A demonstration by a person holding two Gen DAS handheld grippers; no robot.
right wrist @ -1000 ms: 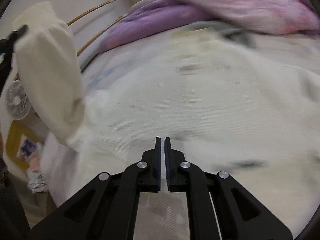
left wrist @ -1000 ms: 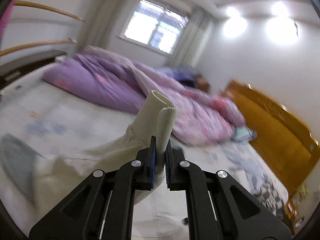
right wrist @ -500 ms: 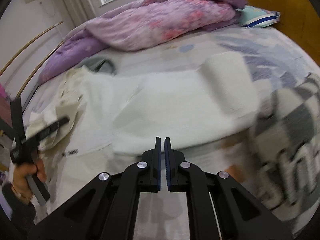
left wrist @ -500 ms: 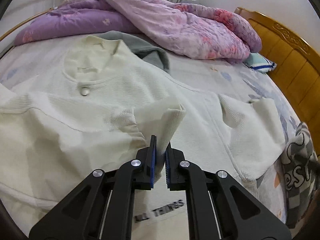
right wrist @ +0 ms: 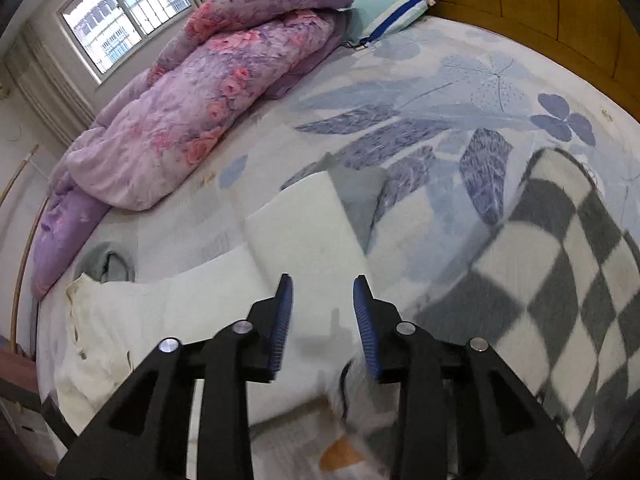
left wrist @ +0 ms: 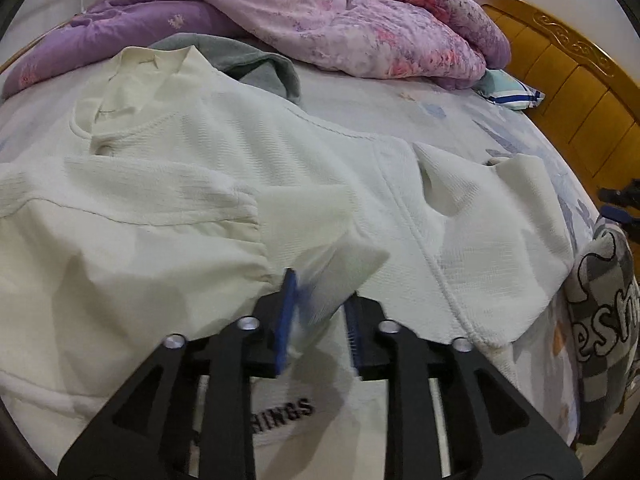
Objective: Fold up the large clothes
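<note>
- The cream sweatshirt lies flat on the bed, collar toward the purple quilt, its long axis running away from the left gripper.
- Left jaws have just been opening; the folded-in sleeve cuff sits loosely between them, unpinched.
- The right gripper has also just been opening; its jaws are empty, over the other sleeve, which it is nearer to.
- No containers visible.

Left claw jaws just opening; right claw likewise, angled down.
</note>
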